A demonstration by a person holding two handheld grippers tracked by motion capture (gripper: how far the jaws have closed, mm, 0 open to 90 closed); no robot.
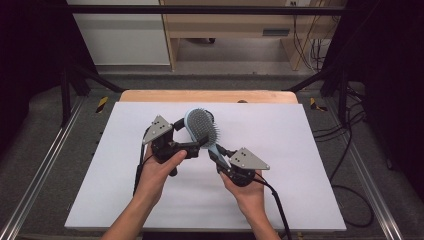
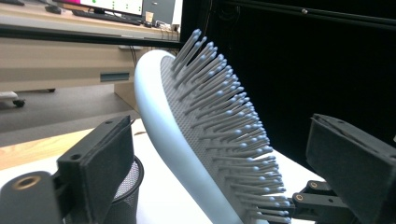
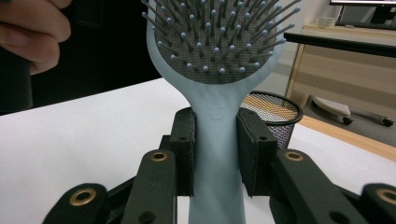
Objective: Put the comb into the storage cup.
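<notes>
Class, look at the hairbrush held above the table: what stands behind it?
Behind the hairbrush, a black mesh cup stands on the white table. The brush covers its left part, and its inside cannot be seen. The right gripper clamps the brush handle.

The hairbrush (image 1: pixel 202 127) stands above the table (image 1: pixel 300 150) between both hand-held grippers, mesh cup (image 3: pixel 273 112) behind it.

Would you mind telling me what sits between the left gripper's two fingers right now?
The hairbrush head stands between the left gripper fingers, untouched, as the left gripper view shows; the right gripper clamps its handle.
</notes>
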